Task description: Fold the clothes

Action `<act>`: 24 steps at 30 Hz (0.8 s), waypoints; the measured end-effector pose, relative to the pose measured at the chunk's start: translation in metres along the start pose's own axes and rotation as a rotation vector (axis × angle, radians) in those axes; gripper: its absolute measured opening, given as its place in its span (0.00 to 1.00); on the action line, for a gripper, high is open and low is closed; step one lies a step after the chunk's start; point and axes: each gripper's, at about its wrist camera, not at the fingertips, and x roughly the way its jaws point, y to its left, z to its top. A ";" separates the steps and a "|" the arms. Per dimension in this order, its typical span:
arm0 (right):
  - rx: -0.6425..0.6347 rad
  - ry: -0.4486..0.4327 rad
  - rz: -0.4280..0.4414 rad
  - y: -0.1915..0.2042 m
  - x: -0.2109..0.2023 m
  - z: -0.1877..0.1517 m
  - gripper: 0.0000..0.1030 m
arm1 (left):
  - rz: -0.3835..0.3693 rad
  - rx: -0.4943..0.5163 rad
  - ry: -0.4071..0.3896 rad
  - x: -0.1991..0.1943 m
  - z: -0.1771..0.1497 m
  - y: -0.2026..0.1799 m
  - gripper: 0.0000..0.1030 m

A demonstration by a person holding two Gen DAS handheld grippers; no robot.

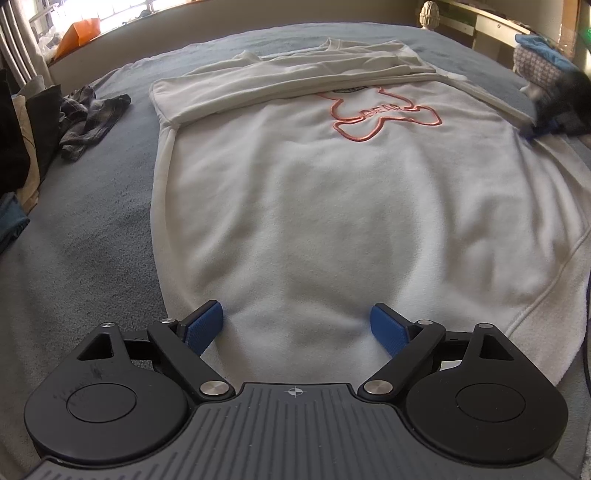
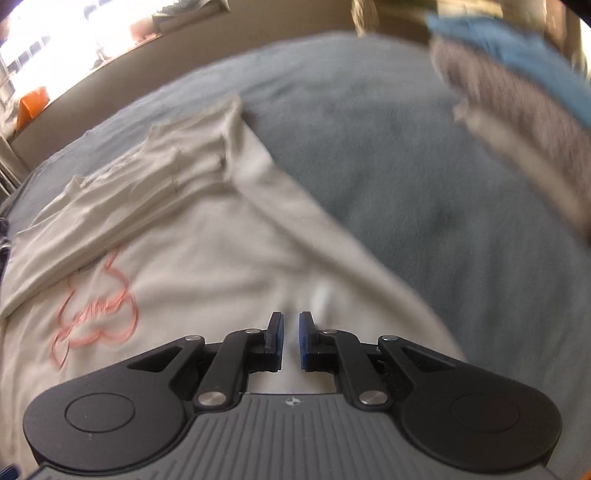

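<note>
A white sweatshirt [image 1: 332,192] with an orange outline print [image 1: 384,114] lies flat on the grey-blue bed [image 1: 92,229], one sleeve folded across its upper part. My left gripper [image 1: 295,326] hovers open at the near hem, its blue pads [image 1: 205,326] spread wide with only fabric below. My right gripper [image 2: 291,339] is at the sweatshirt's [image 2: 207,266] right edge, jaws almost together with white cloth puckered between them. In the left wrist view the right gripper [image 1: 554,110] appears blurred at the far right edge.
A crumpled plaid garment [image 1: 92,118] lies at the bed's left side, with dark clothes [image 1: 22,147] stacked beyond it. A stack of folded clothes topped in blue [image 2: 517,85] sits on the right. An orange bag [image 1: 79,35] is by the window.
</note>
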 end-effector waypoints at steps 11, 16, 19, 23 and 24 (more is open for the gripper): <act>-0.011 0.145 0.061 -0.019 -0.023 -0.028 0.03 | 0.005 -0.028 0.004 -0.004 0.000 0.002 0.87; 0.024 0.207 -0.010 -0.059 -0.040 -0.044 0.02 | 0.013 -0.024 -0.006 -0.010 -0.002 0.002 0.87; 0.005 0.199 0.011 -0.047 -0.060 -0.049 0.04 | 0.019 -0.009 -0.022 -0.015 -0.002 0.000 0.87; -0.133 0.150 0.177 0.009 -0.066 -0.047 0.05 | 0.025 0.011 -0.039 -0.022 -0.001 -0.003 0.87; -0.199 0.149 0.180 0.026 -0.060 -0.047 0.05 | 0.021 0.015 -0.035 -0.022 -0.001 -0.004 0.87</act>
